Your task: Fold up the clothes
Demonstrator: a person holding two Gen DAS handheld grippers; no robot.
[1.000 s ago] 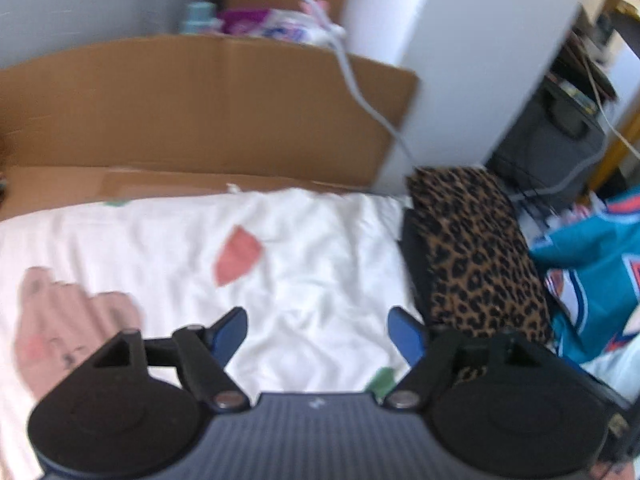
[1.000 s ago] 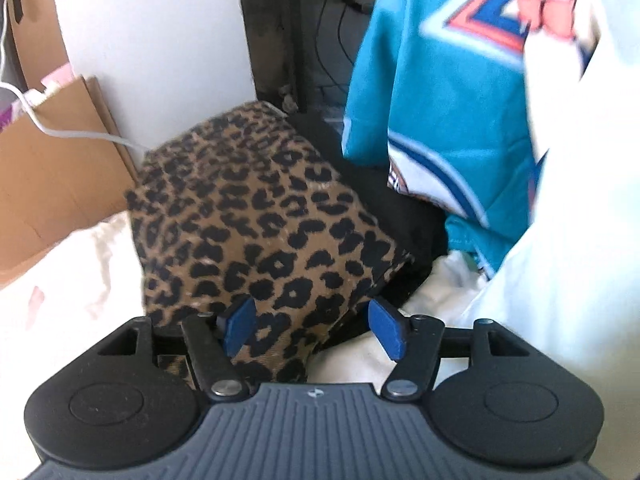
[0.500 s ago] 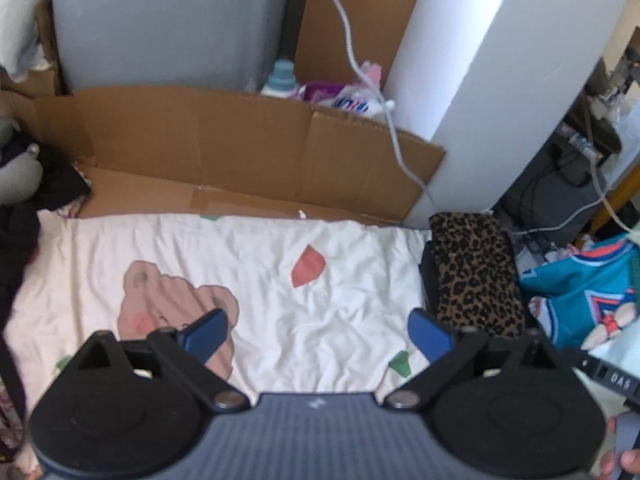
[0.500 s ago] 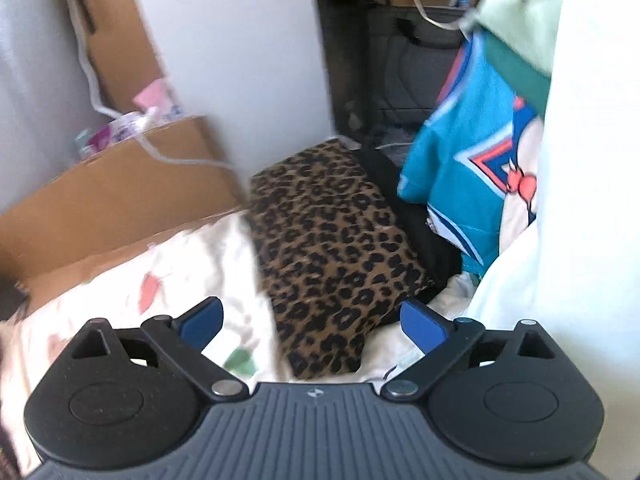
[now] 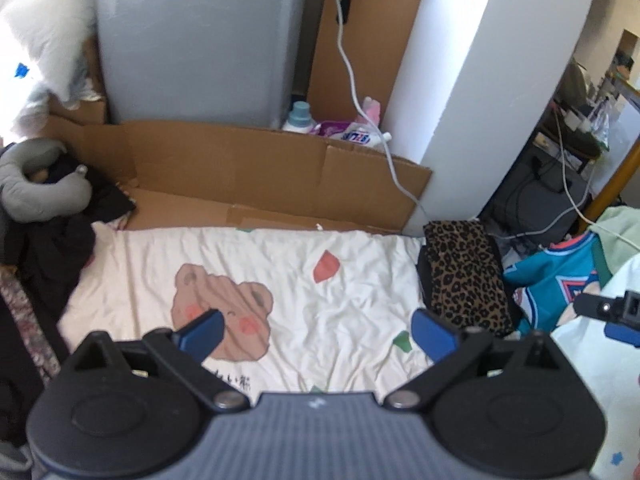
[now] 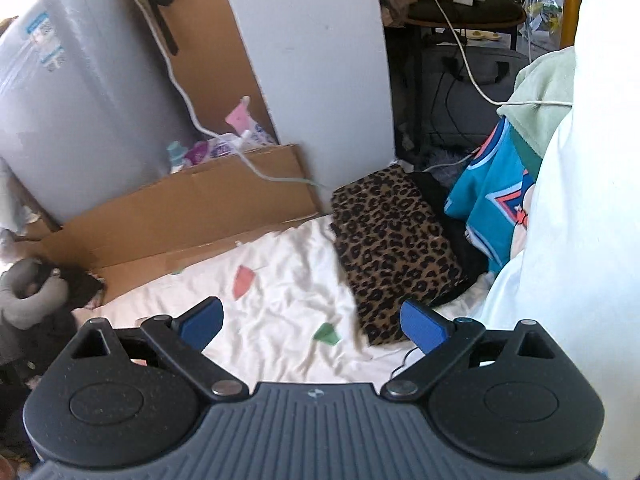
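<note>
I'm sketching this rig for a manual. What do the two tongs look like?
Both match: the left tongs and right tongs have blue pads on black linkage arms with silver pivot screws, two round black housings and a ribbed grey body with a small white logo.

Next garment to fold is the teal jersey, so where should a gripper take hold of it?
Take the teal jersey by its loose hanging edge beside the leopard-print cloth, coming from the sheet side. It is draped and bunched against the white pillow, so that free edge probably offers the clearest pinch.
</note>
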